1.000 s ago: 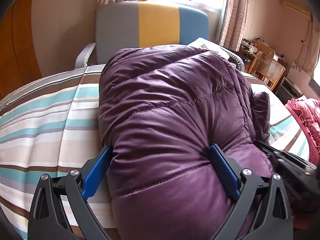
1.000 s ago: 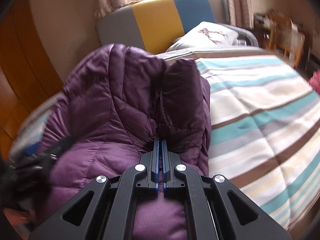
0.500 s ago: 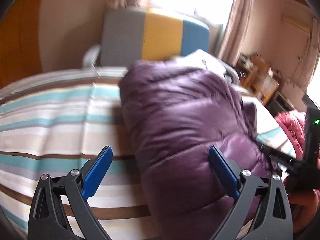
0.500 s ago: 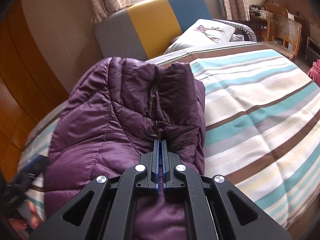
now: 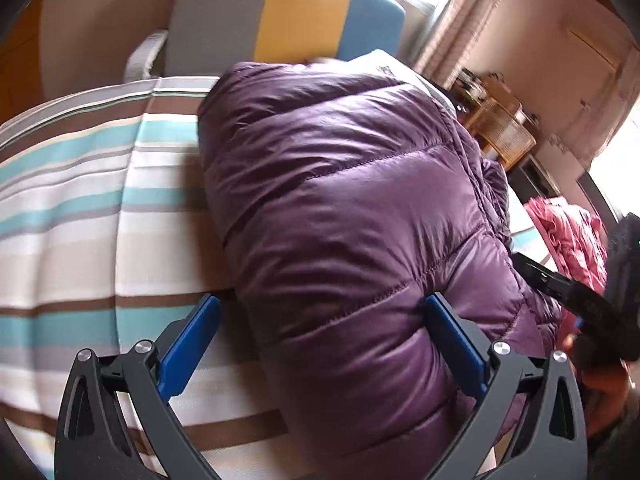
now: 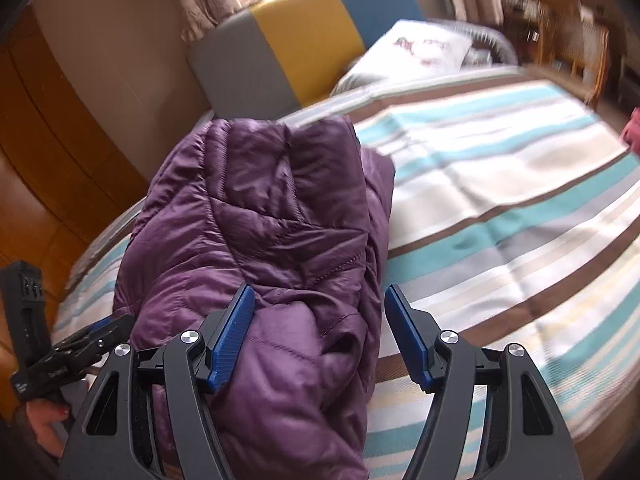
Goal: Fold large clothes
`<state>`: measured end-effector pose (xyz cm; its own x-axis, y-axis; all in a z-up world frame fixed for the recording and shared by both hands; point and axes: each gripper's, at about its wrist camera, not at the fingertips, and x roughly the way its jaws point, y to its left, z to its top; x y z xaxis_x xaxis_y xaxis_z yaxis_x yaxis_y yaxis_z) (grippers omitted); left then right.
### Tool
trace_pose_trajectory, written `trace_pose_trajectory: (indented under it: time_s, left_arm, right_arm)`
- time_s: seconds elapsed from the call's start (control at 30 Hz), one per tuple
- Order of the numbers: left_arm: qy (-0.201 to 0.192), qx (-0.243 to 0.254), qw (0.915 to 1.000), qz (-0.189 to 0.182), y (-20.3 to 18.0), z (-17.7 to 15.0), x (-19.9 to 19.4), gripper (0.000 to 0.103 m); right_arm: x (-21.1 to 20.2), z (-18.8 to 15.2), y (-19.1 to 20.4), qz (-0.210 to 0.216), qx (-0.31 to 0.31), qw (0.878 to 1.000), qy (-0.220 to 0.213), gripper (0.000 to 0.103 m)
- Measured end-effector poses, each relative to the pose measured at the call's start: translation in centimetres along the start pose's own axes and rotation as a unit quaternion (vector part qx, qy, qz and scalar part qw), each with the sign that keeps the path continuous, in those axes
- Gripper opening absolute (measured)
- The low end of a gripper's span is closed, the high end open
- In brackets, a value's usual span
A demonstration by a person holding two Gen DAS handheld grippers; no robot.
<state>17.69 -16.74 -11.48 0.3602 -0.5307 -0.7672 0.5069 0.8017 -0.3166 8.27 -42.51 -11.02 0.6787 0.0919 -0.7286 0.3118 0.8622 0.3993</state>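
A purple quilted down jacket [image 5: 344, 216] lies folded in a thick bundle on the striped bed [image 5: 80, 216]. My left gripper [image 5: 320, 344] is open, its blue pads wide apart around the near end of the bundle. In the right wrist view the jacket [image 6: 260, 216] lies at left of the bed [image 6: 500, 200]. My right gripper [image 6: 320, 332] is open, its jaws standing over the jacket's near right edge. The right gripper shows in the left wrist view [image 5: 576, 300], and the left gripper in the right wrist view [image 6: 76, 352].
A grey, yellow and blue headboard [image 6: 312, 36] and a white pillow [image 6: 412, 52] stand at the far end. A pink garment [image 5: 568, 236] lies at the bed's right. A wicker chair [image 5: 504, 132] and a wooden wardrobe [image 6: 48, 184] flank the bed.
My right gripper was shut on the jacket's edge and has opened, letting it go. My left gripper stayed open and shifted left, then back toward the bundle.
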Motion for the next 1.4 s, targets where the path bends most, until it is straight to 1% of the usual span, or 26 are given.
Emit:
trace_pose_trajectory:
  time_s: [0.1, 0.17, 0.2, 0.23, 0.37, 0.4, 0.47, 0.5, 0.53, 0.57, 0.63, 0.73, 0.83, 0.9, 1.0, 1.1, 1.2, 1.33, 1.4]
  left_arm:
    - [0.007, 0.008, 0.9999, -0.006, 0.1, 0.6, 0.4, 0.101]
    - [0.018, 0.006, 0.9997, -0.016, 0.2, 0.8, 0.9, 0.101]
    - [0.021, 0.002, 0.9996, -0.022, 0.3, 0.9, 1.1, 0.101]
    - [0.027, -0.006, 0.9991, -0.031, 0.6, 1.0, 1.5, 0.101]
    - [0.045, -0.049, 0.9949, -0.075, 1.7, 1.2, 2.9, 0.101]
    - [0.046, -0.057, 0.9936, -0.086, 1.9, 1.1, 3.2, 0.101]
    - [0.040, -0.056, 0.9934, -0.092, 1.9, 0.9, 3.5, 0.101]
    - [0.036, -0.050, 0.9941, -0.090, 1.7, 0.8, 3.6, 0.100]
    - [0.030, -0.039, 0.9949, -0.088, 1.3, 0.9, 3.5, 0.096]
    - [0.028, -0.031, 0.9954, -0.086, 1.1, 0.9, 3.3, 0.094]
    - [0.018, -0.011, 0.9966, -0.080, 0.1, 1.0, 2.7, 0.083]
    - [0.013, 0.001, 0.9971, -0.075, -0.5, 1.2, 2.0, 0.075]
    - [0.013, 0.005, 0.9975, -0.069, -0.7, 1.7, 1.5, 0.069]
    - [0.006, 0.012, 0.9981, -0.060, -1.1, 1.6, 0.9, 0.068]
    - [-0.011, 0.018, 0.9988, -0.043, -0.7, 2.0, -0.6, 0.067]
    - [-0.025, 0.013, 0.9991, -0.031, 0.2, 2.4, -1.8, 0.066]
    - [-0.038, 0.001, 0.9991, -0.018, 1.6, 2.7, -3.1, 0.066]
    - [-0.055, -0.017, 0.9983, 0.005, 4.2, 3.1, -4.5, 0.066]
    - [-0.062, -0.028, 0.9976, 0.014, 5.6, 3.4, -4.9, 0.066]
  right_arm:
    - [1.7, 0.9, -1.3, 0.025, 0.020, 0.999, 0.026, 0.067]
    - [2.7, 1.4, -2.4, 0.044, 0.035, 0.998, 0.042, 0.067]
    - [3.2, 1.6, -2.9, 0.051, 0.044, 0.997, 0.048, 0.070]
    - [3.7, 1.8, -3.3, 0.054, 0.051, 0.996, 0.054, 0.074]
    - [5.2, 1.8, -4.6, 0.091, 0.082, 0.990, 0.071, 0.074]
    - [5.5, 1.7, -4.9, 0.105, 0.086, 0.988, 0.070, 0.074]
    - [5.6, 1.6, -4.9, 0.119, 0.083, 0.987, 0.063, 0.066]
    - [5.7, 1.6, -4.9, 0.126, 0.085, 0.986, 0.061, 0.060]
    - [5.6, 1.5, -4.8, 0.134, 0.087, 0.986, 0.057, 0.053]
    - [5.6, 1.5, -4.7, 0.137, 0.086, 0.985, 0.054, 0.051]
    - [5.3, 1.4, -4.3, 0.135, 0.079, 0.987, 0.047, 0.046]
    - [4.6, 1.3, -3.8, 0.138, 0.078, 0.987, 0.034, 0.040]
    - [3.6, 0.8, -3.0, 0.139, 0.066, 0.988, 0.015, 0.037]
    - [3.2, 0.6, -2.5, 0.145, 0.060, 0.988, 0.007, 0.036]
    - [3.4, 0.8, -1.1, 0.154, 0.047, 0.987, -0.002, 0.035]
    - [3.9, 1.2, 1.0, 0.168, 0.039, 0.985, -0.005, 0.035]
    - [4.9, 1.4, 2.4, 0.188, 0.039, 0.981, -0.008, 0.035]
    - [6.6, 1.8, 5.0, 0.208, 0.032, 0.977, 0.002, 0.035]
    - [7.7, 2.6, 6.1, 0.218, 0.030, 0.975, 0.008, 0.035]
